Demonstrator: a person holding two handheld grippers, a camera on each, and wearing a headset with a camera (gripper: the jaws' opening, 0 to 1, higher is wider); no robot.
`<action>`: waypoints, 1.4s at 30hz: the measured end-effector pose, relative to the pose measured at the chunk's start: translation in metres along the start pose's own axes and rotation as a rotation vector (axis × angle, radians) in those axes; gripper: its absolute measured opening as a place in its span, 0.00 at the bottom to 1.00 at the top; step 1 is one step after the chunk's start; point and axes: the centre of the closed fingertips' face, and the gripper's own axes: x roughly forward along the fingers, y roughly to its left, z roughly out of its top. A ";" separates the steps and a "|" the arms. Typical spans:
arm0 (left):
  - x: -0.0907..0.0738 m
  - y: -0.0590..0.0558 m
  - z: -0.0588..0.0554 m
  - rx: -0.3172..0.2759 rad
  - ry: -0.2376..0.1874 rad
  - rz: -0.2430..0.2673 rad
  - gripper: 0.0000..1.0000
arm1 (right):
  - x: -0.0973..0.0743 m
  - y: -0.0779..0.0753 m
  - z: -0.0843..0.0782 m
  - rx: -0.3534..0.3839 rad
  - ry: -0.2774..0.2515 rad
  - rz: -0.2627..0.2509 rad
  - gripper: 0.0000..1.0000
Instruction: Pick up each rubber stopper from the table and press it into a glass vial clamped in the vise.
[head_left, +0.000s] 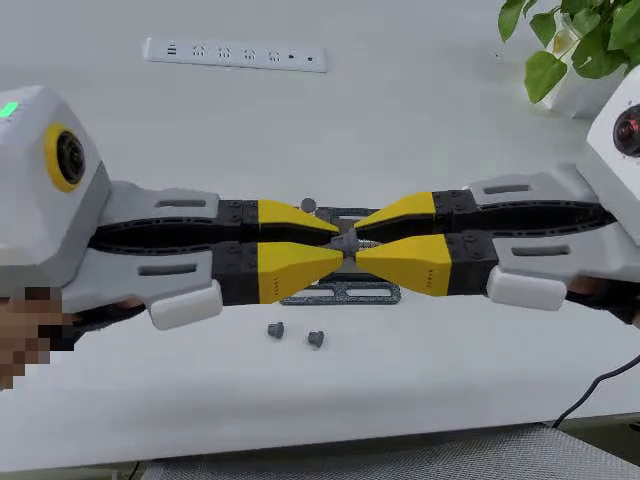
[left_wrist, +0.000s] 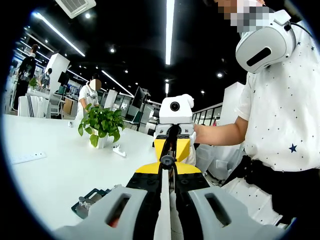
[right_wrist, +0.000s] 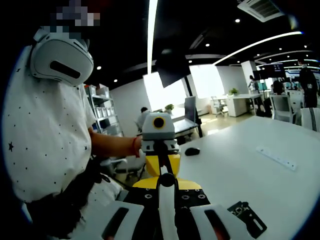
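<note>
My left gripper (head_left: 338, 245) and right gripper (head_left: 358, 245) point at each other above the black vise (head_left: 340, 292), yellow tips meeting. Both pairs of jaws are closed, and a small grey rubber stopper (head_left: 347, 241) sits pinched where the tips meet. It shows as a dark round stopper (left_wrist: 167, 161) at the end of my left jaws, and the same stopper (right_wrist: 166, 180) caps my right jaws. Two loose stoppers (head_left: 275, 329) (head_left: 315, 339) lie on the white table in front of the vise. A grey-capped vial (head_left: 308, 205) stands at the vise's far side. The vise (left_wrist: 90, 200) (right_wrist: 245, 212) lies low beside the jaws.
A white power strip (head_left: 235, 53) lies at the table's far side, and a potted plant (head_left: 580, 40) stands at the far right corner. A black cable (head_left: 595, 385) hangs off the near right edge. The person holding the grippers stands close behind them.
</note>
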 end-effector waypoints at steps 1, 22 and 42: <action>0.000 0.001 0.000 0.000 -0.001 0.002 0.05 | 0.000 -0.001 0.000 0.001 0.003 0.000 0.06; -0.027 0.036 -0.033 0.070 0.096 0.200 0.30 | 0.001 -0.077 -0.019 0.019 0.193 -0.185 0.06; -0.045 0.067 -0.083 0.118 0.229 0.332 0.72 | 0.032 -0.147 -0.073 -0.134 0.619 -0.275 0.06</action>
